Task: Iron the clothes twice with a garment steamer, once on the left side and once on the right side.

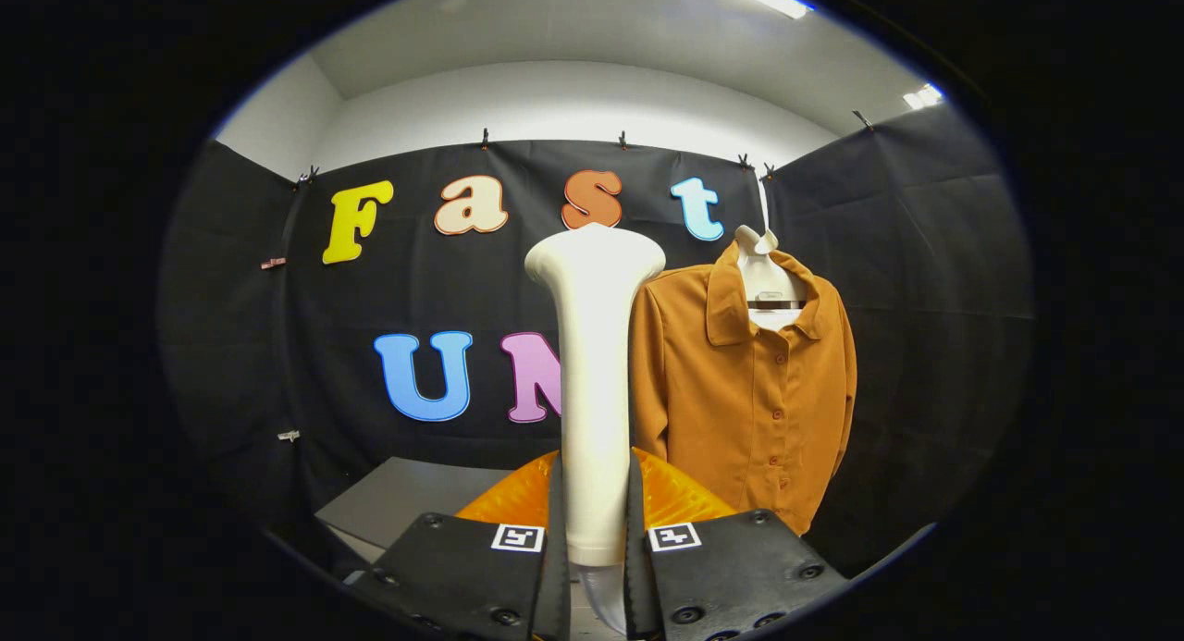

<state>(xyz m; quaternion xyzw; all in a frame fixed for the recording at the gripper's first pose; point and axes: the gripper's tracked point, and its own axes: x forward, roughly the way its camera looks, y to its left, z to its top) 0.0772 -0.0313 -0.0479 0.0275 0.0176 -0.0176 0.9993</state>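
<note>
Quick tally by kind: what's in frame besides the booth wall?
Garment steamer, upright, clamped between the jaws of the gripper: 1
Orange shirt, buttoned: 1
White hanger holding the shirt: 1
Total: 3

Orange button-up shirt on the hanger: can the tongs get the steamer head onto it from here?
Probably yes. The tongs are shut on the white garment steamer handle, upright between the fingers. The orange button-up shirt hangs beyond and beside it, its front unobstructed.

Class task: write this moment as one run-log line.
gripper: shut on steamer, upright | shirt: hanging beyond fingers, on hanger, steamer head apart from it | ironing: not begun
</note>
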